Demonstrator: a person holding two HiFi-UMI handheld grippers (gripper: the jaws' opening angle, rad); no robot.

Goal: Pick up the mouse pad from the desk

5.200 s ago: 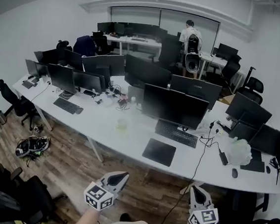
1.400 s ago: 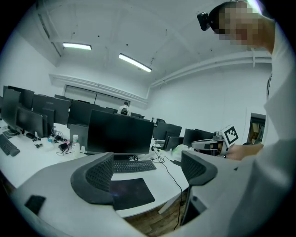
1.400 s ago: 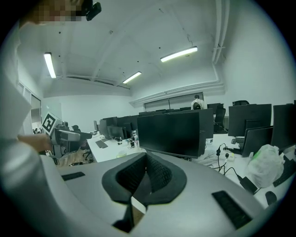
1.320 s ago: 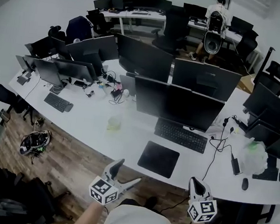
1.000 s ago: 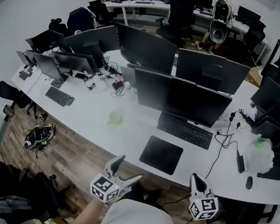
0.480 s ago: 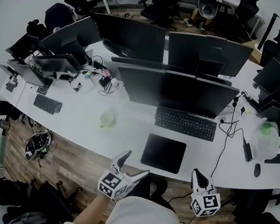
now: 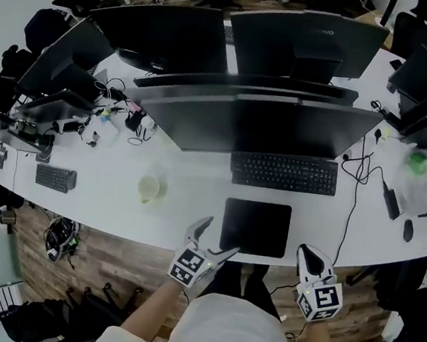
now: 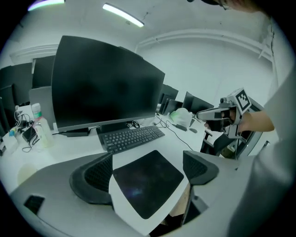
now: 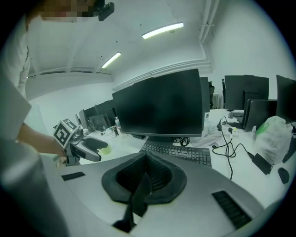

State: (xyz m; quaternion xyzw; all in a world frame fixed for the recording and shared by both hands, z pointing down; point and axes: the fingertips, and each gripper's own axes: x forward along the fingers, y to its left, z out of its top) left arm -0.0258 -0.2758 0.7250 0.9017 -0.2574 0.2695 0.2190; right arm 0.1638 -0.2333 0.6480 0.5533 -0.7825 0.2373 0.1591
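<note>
Open-plan office. Long white desk (image 7: 192, 225) with a curved front edge, crowded with dark monitors (image 7: 267, 126); wood floor below.

- Far left: small keyboard (image 7: 55, 178) among cables.
- Pale cup (image 7: 149, 188) stands alone on bare desk. Inside looks yellowish; whether it holds anything, cannot tell.
- Left gripper (image 7: 218, 237): jaws spread wide, nothing held. It hovers at the desk's front edge, near the front-left corner of the mouse pad (image 7: 255, 227). No contact visible; in its own view the pad shows in the gap between the jaws, farther out.
- Mouse pad: dark, lying flat near the front edge, just in front of the black keyboard (image 7: 283, 172).
- Right gripper (image 7: 309, 254): jaws pressed together, empty, off the desk edge to the right of the pad.
- Far right: clear plastic bag (image 7: 417, 180) with something green inside; a mouse (image 7: 408, 230) nearer the front edge.

Progress, as I judge it: the approach is made and nothing else. The pad is untouched. Left to do: lower a jaw to the pad's edge, get under it, close, and lift.
</note>
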